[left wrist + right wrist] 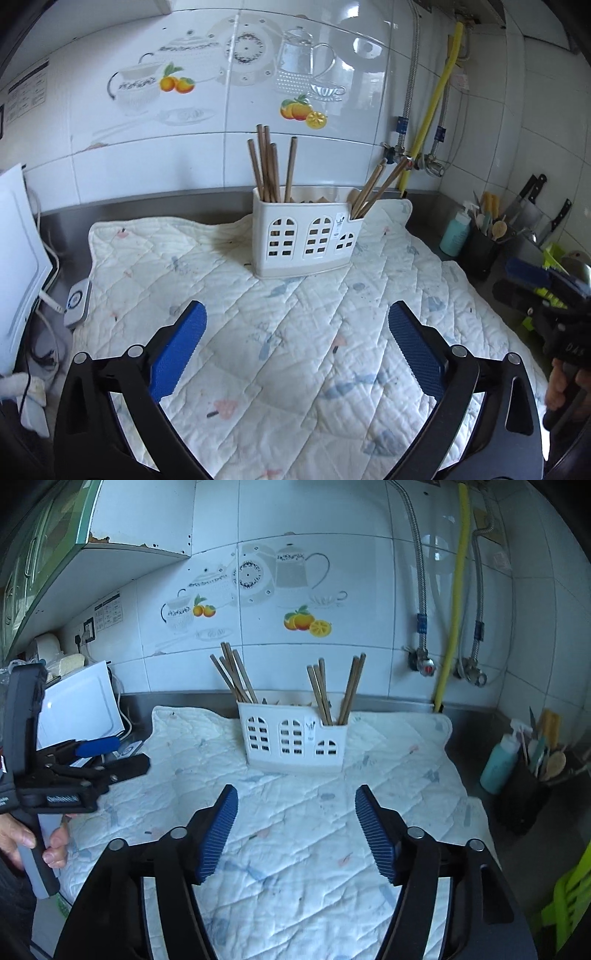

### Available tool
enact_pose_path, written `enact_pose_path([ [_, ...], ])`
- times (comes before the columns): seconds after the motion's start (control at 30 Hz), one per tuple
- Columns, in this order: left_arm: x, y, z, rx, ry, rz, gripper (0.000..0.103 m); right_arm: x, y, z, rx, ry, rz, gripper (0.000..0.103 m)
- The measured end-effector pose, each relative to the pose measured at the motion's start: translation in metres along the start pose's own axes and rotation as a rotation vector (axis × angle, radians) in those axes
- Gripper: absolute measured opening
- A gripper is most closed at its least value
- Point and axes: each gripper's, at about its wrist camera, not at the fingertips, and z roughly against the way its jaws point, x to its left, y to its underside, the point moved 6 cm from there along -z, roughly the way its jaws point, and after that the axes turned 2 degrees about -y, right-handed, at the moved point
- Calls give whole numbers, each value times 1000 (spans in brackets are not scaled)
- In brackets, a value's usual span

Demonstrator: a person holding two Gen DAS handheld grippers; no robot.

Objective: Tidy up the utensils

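White plastic utensil caddy with arched window cut-outs (304, 230) upright near the far edge of the white quilted mat (258, 350), roughly mid-width. Brown wooden chopsticks (267, 162) bunched in the left compartment, long axes near vertical; second bunch (334, 692) in the right compartment, fanned and leaning. Middle compartment contents too low to identify.

Left gripper (295, 354): blue ribbed pads spread wide, nothing between them. Right gripper (297, 832): likewise spread, empty. Both hovering over the mat's near half, pointed at the caddy, well apart from it.

No loose utensils visible on the mat; task probably near its end, or the next item out of view.

Key relation: caddy straight ahead of both tools. Neither clearly nearer. Any chopstick grasp would call for closing across the upright shafts from above the rim.

Off the mat's right edge: teal bottle (456, 234), black utensil pot (484, 249).
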Motion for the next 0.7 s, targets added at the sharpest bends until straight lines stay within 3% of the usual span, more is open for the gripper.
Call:
enact_pose_path([
  [0.23, 12, 31, 21, 7, -58, 2, 98, 3, 33, 6, 12, 46, -40, 74],
  [0.37, 17, 44, 28, 10, -50, 24, 98, 4, 44, 6, 29, 44, -58, 78],
  [0.7, 17, 50, 38, -13, -55, 9, 98, 3, 47, 14, 14, 66, -60, 85],
])
